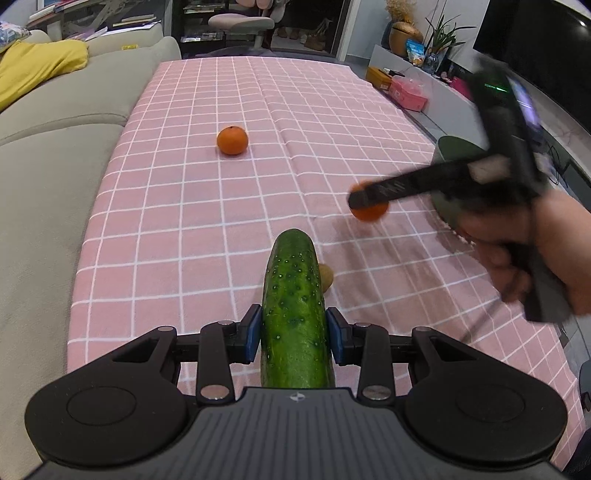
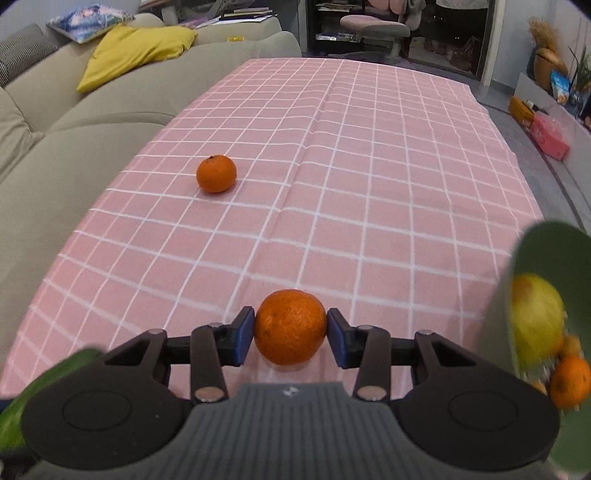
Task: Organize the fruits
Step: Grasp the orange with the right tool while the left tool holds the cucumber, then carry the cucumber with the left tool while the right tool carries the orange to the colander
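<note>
My left gripper (image 1: pixel 293 334) is shut on a green cucumber (image 1: pixel 293 295) and holds it over the pink checked tablecloth (image 1: pixel 221 221). My right gripper (image 2: pixel 290 332) is shut on an orange (image 2: pixel 290 326); in the left wrist view that orange (image 1: pixel 369 212) and gripper (image 1: pixel 369 199) are blurred at the right. A second orange (image 1: pixel 232 140) lies on the cloth at mid left, also in the right wrist view (image 2: pixel 216 173). A green bowl (image 2: pixel 535 266) at the right edge holds a yellow-green fruit (image 2: pixel 535 317) and an orange (image 2: pixel 570 380). A brownish fruit (image 1: pixel 327 277) peeks from behind the cucumber.
A beige sofa (image 1: pixel 48 155) with a yellow cushion (image 1: pixel 33 62) runs along the table's left side. Boxes (image 1: pixel 406 92) and plants (image 1: pixel 439 40) sit on the floor and a low cabinet at the far right. An office chair (image 1: pixel 240 22) stands beyond the table.
</note>
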Tool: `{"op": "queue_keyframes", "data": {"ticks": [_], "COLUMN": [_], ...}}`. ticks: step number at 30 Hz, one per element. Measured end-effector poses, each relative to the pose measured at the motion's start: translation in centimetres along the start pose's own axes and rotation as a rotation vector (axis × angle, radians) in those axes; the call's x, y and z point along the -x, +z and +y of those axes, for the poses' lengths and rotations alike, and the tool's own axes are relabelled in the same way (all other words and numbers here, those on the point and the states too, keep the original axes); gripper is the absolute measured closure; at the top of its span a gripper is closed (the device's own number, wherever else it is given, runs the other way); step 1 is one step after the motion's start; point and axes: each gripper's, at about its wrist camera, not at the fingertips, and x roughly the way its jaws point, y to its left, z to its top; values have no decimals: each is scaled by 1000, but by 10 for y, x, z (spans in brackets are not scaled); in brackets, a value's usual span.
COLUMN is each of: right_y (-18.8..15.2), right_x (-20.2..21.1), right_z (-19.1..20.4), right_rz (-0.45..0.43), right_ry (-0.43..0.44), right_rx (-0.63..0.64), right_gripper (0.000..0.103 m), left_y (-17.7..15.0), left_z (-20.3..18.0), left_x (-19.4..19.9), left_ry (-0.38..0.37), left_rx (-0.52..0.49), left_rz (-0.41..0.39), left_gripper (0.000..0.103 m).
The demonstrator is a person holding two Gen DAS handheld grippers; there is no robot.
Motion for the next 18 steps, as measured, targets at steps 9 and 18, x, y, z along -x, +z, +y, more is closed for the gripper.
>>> {"op": "queue_keyframes", "data": {"ticks": [9,18], "right_y": [-32,-32], "right_x": [83,125], "right_z": [-33,-89], "right_rz": [-70,-157], "right_ry": [106,118], "right_rx": [-67,-131], "right_gripper": [64,63], "left_y": [9,27], "left_z": [-23,-69], "left_x": [4,-5], "left_ry": [4,25], "left_rx": [-21,-53], "left_rz": [-30,-11], "left_gripper": [62,62]}}
